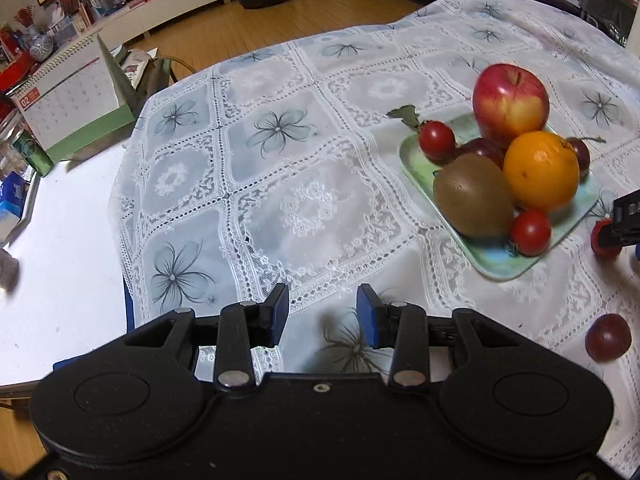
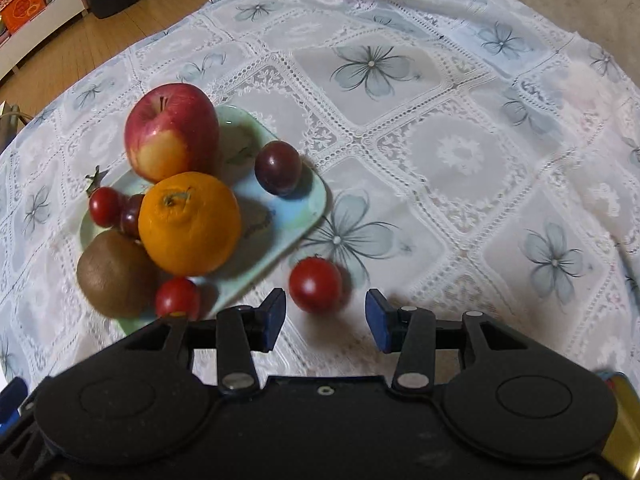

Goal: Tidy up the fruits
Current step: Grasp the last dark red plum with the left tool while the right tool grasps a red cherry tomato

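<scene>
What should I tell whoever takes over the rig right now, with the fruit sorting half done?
Left gripper: jaws open, nothing between them, above bare tablecloth.
Right gripper: jaws open, poised around the loose red tomato, not gripping it.
Done: apple, orange, kiwi, plums and two small tomatoes sit on the green tray.
Left: that loose tomato beside the tray, and a dark plum on the cloth near the left gripper.

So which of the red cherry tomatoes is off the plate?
The cherry tomato lying on the tablecloth just ahead of the right gripper; the others sit on the green plate.
</scene>
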